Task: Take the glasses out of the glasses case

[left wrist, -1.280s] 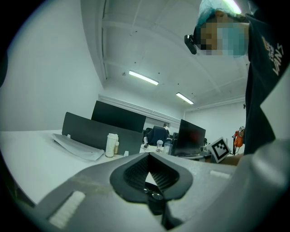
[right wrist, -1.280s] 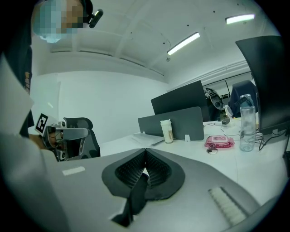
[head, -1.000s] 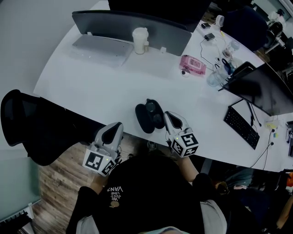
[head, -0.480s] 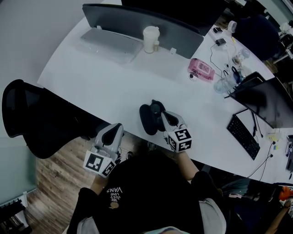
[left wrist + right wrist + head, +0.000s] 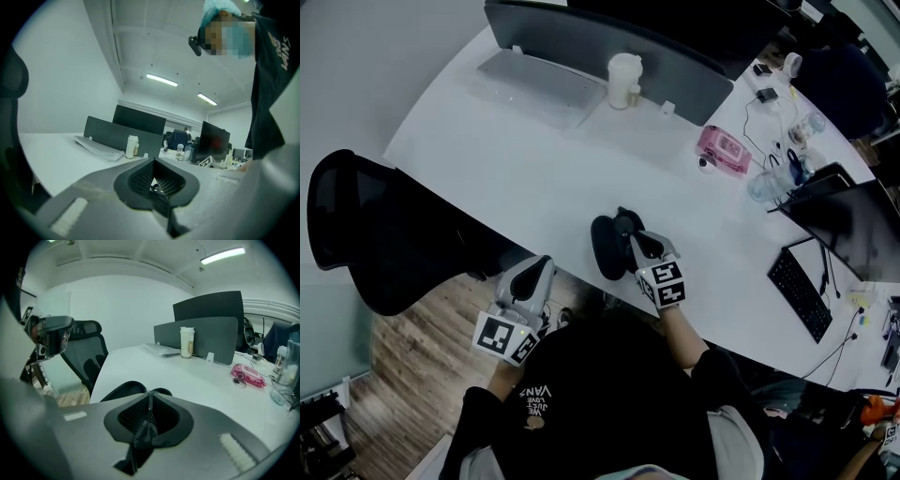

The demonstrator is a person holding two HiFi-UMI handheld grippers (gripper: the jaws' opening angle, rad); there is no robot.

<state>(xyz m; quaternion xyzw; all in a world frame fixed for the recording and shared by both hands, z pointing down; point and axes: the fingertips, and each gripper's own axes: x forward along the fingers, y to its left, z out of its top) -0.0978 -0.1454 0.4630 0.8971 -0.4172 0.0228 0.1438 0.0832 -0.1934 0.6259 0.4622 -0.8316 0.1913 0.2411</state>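
Note:
A dark glasses case (image 5: 605, 247) lies open near the front edge of the white desk (image 5: 525, 178); its two rounded halves show in the right gripper view as the case (image 5: 123, 389). I cannot make out the glasses inside. My right gripper (image 5: 639, 241) has its tip at the case's right half, jaws shut with nothing between them; the right gripper (image 5: 150, 401) points over the case. My left gripper (image 5: 536, 270) hangs off the desk's front edge, left of the case, and the left gripper (image 5: 153, 183) is shut and empty.
A black office chair (image 5: 366, 234) stands at the left of the desk. At the back are a dark partition (image 5: 609, 42), a grey flat object (image 5: 530, 75) and a white cup (image 5: 623, 81). A pink packet (image 5: 724, 148), a bottle (image 5: 766, 183) and a black keyboard (image 5: 797, 295) lie to the right.
My right gripper has moved left, closing in on the case until its tip reaches the right half. The left gripper has hardly moved.

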